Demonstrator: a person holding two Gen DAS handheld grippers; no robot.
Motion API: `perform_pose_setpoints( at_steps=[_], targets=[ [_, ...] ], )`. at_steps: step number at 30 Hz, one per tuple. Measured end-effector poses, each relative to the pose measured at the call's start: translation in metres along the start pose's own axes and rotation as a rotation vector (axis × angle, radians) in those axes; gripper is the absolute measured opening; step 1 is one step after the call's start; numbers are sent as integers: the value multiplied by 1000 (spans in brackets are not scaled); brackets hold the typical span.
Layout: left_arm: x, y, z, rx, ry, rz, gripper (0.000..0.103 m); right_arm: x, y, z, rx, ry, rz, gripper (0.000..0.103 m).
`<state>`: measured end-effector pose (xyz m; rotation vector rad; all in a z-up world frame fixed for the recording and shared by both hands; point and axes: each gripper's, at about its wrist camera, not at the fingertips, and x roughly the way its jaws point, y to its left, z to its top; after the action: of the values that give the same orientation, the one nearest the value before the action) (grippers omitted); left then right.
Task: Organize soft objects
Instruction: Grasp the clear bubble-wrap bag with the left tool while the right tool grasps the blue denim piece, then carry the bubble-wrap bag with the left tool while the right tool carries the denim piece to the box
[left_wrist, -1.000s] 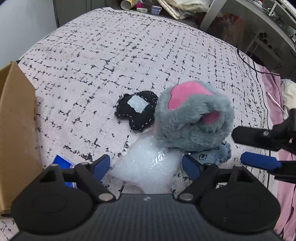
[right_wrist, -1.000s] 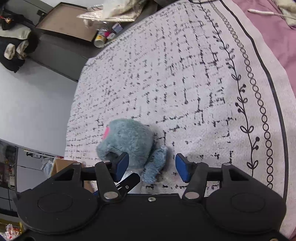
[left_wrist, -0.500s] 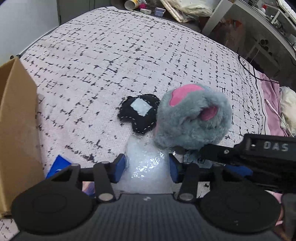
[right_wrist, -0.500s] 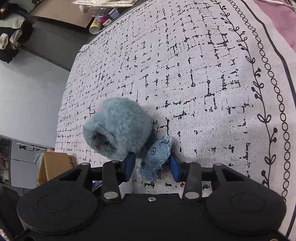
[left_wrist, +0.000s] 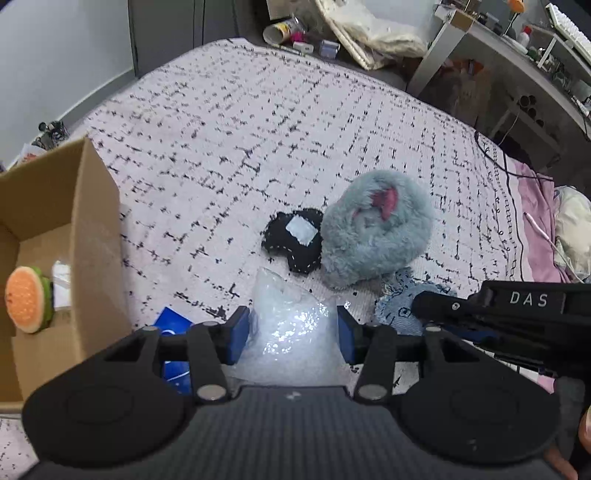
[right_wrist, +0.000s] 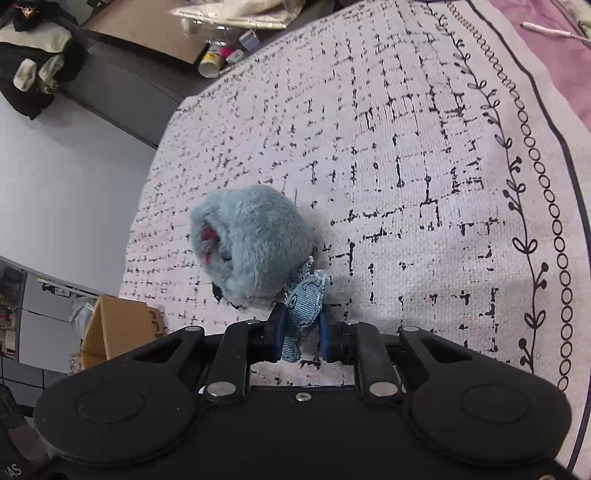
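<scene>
Left wrist view: the left hand-held gripper (left_wrist: 291, 334) is clamped on a clear plastic bag (left_wrist: 291, 317) near the bed's (left_wrist: 258, 129) front edge. The right hand-held gripper (right_wrist: 300, 334), whose jaws have just been closing, pinches a denim toy (right_wrist: 304, 295) beside the grey plush (right_wrist: 255, 236).

hidden: denim toy (left_wrist: 400, 308) part under right hand-held gripper (right_wrist: 300, 334) | cut off: cardboard box (left_wrist: 74, 236) at left edge

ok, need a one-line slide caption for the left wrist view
Left gripper clamps a clear plastic bag on the patterned bedspread, beside a grey plush and open cardboard box.
</scene>
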<state>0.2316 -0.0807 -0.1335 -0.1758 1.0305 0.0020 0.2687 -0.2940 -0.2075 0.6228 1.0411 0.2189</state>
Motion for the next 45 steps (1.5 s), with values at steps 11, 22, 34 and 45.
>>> perform_pose_setpoints(
  at_steps=[11,22,34,45],
  targets=[
    [-37,-2,-2,0,-60,27,48,-44,4,-2,-52,-78,90,19],
    [-78,3,-2,-12,-132,43,48,-69,20,-12,-117,-129,205,19],
    [-105,29,7,-45,-182,38,48,-70,51,-25,-225,-172,246,19],
    [-115,69,11,-78,-197,44,48,-79,86,-43,-317,-264,231,19]
  ],
)
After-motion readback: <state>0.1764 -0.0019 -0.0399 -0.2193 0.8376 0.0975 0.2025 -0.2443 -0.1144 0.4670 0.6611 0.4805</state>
